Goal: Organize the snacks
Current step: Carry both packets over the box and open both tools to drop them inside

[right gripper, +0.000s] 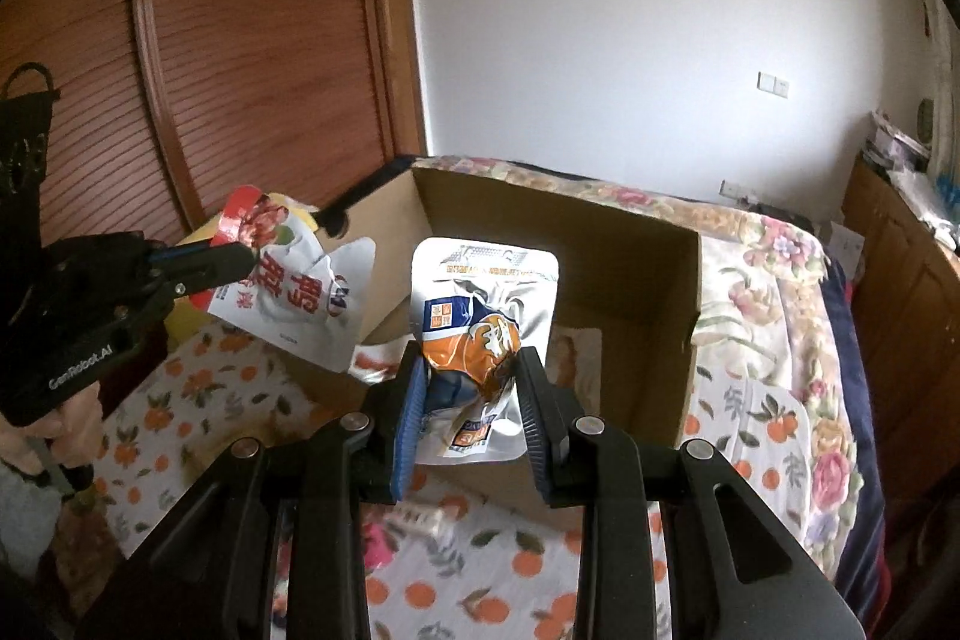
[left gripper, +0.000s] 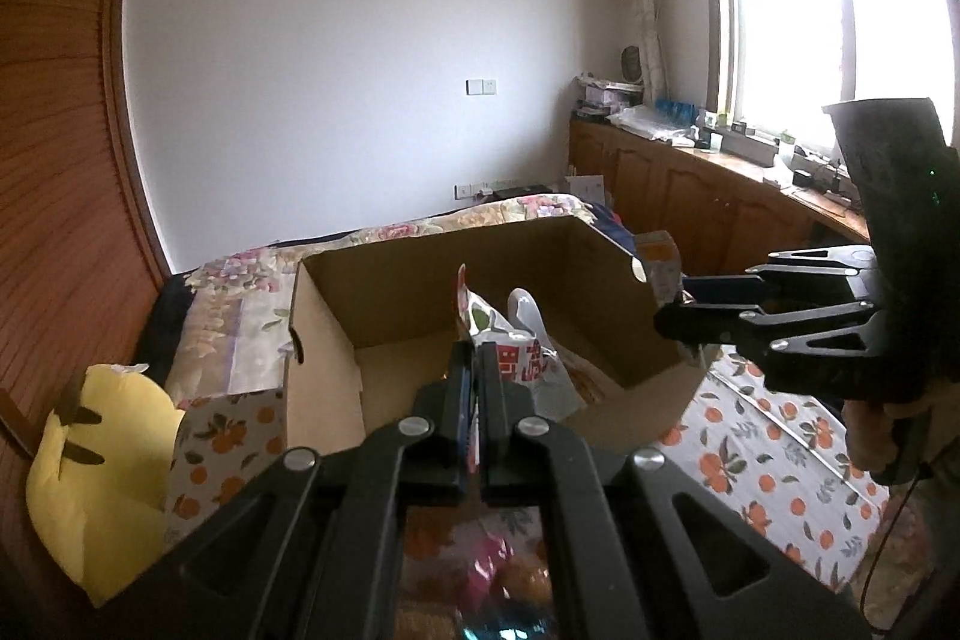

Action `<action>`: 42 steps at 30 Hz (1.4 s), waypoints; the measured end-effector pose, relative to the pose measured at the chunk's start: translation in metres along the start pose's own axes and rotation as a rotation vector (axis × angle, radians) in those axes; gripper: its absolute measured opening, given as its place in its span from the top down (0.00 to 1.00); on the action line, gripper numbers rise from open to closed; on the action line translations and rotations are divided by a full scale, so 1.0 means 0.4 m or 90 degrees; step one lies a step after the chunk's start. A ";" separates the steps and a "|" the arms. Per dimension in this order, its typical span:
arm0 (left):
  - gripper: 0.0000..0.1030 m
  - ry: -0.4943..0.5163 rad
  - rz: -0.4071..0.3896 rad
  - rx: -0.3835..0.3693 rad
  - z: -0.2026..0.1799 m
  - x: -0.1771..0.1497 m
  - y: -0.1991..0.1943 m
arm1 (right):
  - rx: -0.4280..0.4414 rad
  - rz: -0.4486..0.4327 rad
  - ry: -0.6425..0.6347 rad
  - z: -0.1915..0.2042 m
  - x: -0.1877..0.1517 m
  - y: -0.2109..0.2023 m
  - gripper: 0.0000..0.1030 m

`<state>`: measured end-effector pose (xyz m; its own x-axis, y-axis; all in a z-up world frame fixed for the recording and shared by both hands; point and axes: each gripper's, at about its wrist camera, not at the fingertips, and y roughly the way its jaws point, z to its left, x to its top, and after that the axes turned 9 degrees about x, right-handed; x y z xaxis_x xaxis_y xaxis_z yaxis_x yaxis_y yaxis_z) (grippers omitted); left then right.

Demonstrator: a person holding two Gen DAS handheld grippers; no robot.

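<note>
**Two soft snack pouches held over the open box**

Both claws hold a snack above the bed, at the near edge of the cardboard box, which stands open on the orange-print cloth.

The left claw is pinched fully together on a white pouch with red lettering. From the right wrist view it grips that pouch near its top corner, so the rest hangs loose and crumpled below the tips, beside the box's left wall.

The right claw is narrowed around an orange and silver pouch, its pads pressing the bulging lower half while the flat sealed top stands up free, over the box's near edge.

Both pouches look light, and soft enough to fold under pressure. The foil film is probably slick, and a corner hold lets the bag swing. The firmer place to take hold is likely the flat sealed border, or across the filled middle as the right claw has it; hard squeezing could crush the contents. A few more packets lie blurred on the cloth nearby.
</note>
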<state>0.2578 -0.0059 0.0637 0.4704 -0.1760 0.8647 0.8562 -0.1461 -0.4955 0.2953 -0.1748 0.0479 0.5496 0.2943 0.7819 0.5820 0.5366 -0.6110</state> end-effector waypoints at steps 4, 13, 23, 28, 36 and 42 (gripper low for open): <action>1.00 0.003 0.011 0.002 0.008 0.015 0.059 | -0.007 0.009 0.007 -0.027 0.011 0.049 0.72; 1.00 -0.002 0.038 0.002 0.030 0.016 0.156 | -0.016 0.028 0.025 -0.083 0.012 0.132 0.72; 1.00 -0.015 0.065 -0.002 0.033 -0.012 0.201 | -0.028 0.042 0.036 -0.110 -0.002 0.173 0.72; 1.00 -0.021 0.078 -0.006 0.028 -0.020 0.216 | -0.032 0.055 0.049 -0.128 -0.016 0.193 0.72; 0.97 -0.021 0.093 -0.012 0.019 -0.042 0.220 | -0.037 0.060 0.058 -0.134 -0.034 0.204 0.69; 0.90 -0.011 0.099 -0.009 0.007 -0.056 0.179 | -0.035 0.054 0.066 -0.123 -0.040 0.190 0.67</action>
<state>0.3091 -0.0097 0.0092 0.6005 -0.1815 0.7788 0.7699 -0.1320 -0.6244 0.3600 -0.1775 -0.0170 0.6552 0.2513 0.7124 0.5618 0.4684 -0.6819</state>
